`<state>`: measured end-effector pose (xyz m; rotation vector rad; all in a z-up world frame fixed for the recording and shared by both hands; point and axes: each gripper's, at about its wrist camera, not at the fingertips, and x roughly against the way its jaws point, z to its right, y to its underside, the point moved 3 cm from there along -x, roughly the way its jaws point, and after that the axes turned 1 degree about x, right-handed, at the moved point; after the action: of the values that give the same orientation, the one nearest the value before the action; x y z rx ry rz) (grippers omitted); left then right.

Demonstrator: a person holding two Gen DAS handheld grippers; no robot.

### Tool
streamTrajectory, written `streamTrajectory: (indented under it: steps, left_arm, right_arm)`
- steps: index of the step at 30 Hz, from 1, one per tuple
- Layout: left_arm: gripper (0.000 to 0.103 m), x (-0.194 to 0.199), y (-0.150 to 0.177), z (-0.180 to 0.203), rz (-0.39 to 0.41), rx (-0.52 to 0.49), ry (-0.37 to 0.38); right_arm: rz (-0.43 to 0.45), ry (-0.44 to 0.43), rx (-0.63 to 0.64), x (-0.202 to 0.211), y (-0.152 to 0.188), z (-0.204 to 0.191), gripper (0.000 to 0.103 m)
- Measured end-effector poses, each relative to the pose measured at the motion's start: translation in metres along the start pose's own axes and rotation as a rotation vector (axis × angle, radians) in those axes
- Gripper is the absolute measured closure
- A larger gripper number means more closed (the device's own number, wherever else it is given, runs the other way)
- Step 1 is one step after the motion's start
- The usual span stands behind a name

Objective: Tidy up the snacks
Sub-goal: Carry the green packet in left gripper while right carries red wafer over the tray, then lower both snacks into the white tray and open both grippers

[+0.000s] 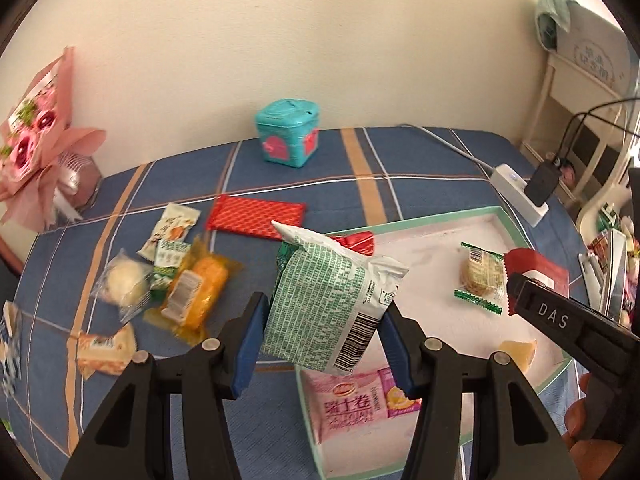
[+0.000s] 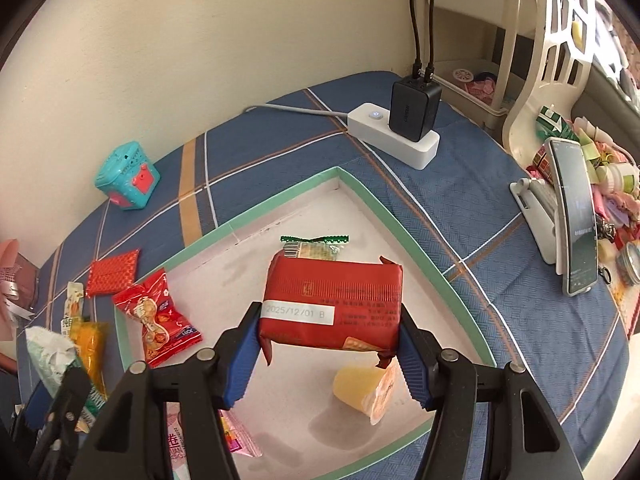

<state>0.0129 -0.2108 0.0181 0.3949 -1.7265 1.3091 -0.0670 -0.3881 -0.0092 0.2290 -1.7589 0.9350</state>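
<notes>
Your left tool clamps a green-and-white snack packet above the tray's 9 o'clock rim, while your right tool clamps a red snack packet over the tray's centre.

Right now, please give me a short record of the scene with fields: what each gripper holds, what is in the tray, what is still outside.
left gripper: shut on green-and-white packet
right gripper: shut on red packet
tray: green-edged cookie, yellow jelly cup, pink packet
outside, on blue cloth: orange snack, flat red wrapper
</notes>
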Motion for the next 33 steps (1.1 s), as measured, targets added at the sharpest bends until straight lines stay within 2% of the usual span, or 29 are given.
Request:
streamTrajectory:
  steps: [8,18,23,27,33]
  left_arm:
    - [0.047,-0.039,-0.001,0.022,-0.063,-0.041,0.013]
    - [0.046,-0.067,0.009,0.027,-0.127,-0.063,-0.007]
    - [0.046,-0.071,0.011,0.025,-0.148,-0.039,-0.013]
    - [0.040,-0.070,0.011,0.028,-0.146,-0.044,-0.012]
    - [0.036,-0.065,0.010,0.027,-0.148,-0.033,-0.010]
  right_arm:
    - [-0.023,-0.002,0.012,-0.013,0.000,-0.001,0.038]
    - [-0.093,-0.020,0.044,-0.034,0.010,-0.005,0.038]
    - [-0.111,-0.031,0.040,-0.039,0.011,-0.003,0.038]
    - [-0.118,-0.029,0.039,-0.040,0.012,-0.002,0.038]
    - [-0.119,-0.031,0.044,-0.040,0.012,-0.003,0.037]
